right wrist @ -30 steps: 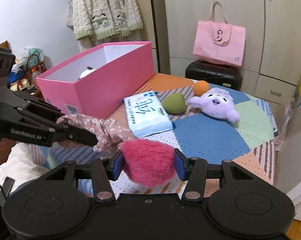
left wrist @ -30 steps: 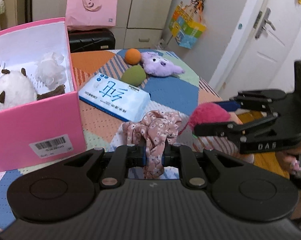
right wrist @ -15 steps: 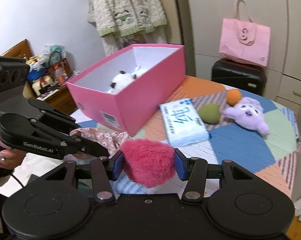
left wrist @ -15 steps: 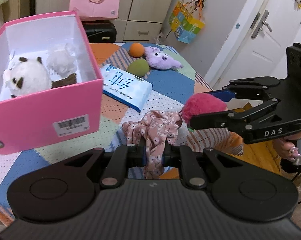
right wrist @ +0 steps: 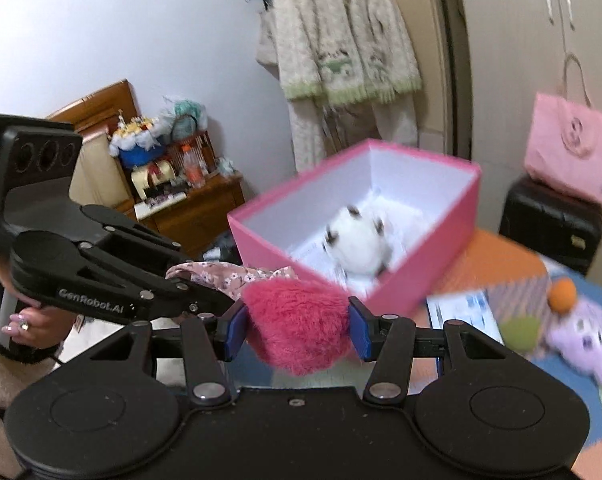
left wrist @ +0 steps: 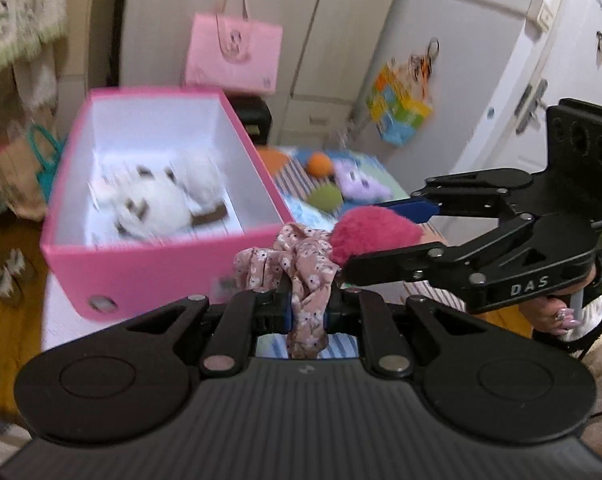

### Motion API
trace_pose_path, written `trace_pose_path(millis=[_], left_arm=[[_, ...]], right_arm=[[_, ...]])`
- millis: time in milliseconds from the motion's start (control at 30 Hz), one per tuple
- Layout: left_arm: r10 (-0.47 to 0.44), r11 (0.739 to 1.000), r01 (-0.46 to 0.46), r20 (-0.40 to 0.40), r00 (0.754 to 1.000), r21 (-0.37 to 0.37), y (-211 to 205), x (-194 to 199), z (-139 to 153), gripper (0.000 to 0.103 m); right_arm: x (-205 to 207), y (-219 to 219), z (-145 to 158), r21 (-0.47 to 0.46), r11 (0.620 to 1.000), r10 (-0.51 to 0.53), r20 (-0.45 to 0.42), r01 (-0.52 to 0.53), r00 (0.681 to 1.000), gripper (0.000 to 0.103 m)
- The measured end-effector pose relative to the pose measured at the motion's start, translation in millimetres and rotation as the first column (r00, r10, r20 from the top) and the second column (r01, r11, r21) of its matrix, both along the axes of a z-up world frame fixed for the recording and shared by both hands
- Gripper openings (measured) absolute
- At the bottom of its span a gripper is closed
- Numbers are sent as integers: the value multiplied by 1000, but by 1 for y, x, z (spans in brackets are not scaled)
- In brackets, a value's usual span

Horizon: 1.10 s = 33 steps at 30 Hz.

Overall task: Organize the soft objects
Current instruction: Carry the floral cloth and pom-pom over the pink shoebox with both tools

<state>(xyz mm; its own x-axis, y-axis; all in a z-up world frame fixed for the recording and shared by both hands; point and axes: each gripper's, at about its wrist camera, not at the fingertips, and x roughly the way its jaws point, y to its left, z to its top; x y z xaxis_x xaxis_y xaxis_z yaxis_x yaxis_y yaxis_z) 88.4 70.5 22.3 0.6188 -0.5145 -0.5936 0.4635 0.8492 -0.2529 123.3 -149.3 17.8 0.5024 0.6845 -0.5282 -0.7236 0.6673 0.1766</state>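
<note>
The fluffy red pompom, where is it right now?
In the right wrist view, the fluffy red pompom sits bottom centre, clamped in the right tongs, near the pink box.

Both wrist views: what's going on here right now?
A person is tidying soft things into the pink box, a claw in each hand. The left claw is shut on a floral fabric scrunchie; the right claw grips a fuzzy magenta pompom. Both are held up beside the box, not yet over it. A white plush toy already lies inside. A purple plush, a green ball, an orange ball and a tissue pack wait on the table.
</note>
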Motion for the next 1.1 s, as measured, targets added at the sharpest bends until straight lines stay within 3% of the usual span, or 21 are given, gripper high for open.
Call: trace_pose_path(millis=[167,333,533,833,967,1100], left_arm=[[31,999,-35,104,994,35,12,7,24,11],[58,998,-61,147,987,17,26,29,39,11],[68,998,-68,176,982,-6,42,80,36,12],[62,994,-60,19,998,-87,62,187,4,12],[80,996,-80,-19,997,-44,58,221,-8,12],[93,996,-92,-37,995,9,53,240,-20,12]], right_arm=[[16,19,25,10,1000,29,65,-29,997,57],[39,33,43,10,999,32,110,-33,993,57],[93,40,43,57,998,31,75,-36,997,58],[179,49,15,46,998,-37,-14,38,999,57],[200,59,3,-44,998,-49,41,51,998,57],[218,72,-9,-104,994,-34,40,38,999,57]])
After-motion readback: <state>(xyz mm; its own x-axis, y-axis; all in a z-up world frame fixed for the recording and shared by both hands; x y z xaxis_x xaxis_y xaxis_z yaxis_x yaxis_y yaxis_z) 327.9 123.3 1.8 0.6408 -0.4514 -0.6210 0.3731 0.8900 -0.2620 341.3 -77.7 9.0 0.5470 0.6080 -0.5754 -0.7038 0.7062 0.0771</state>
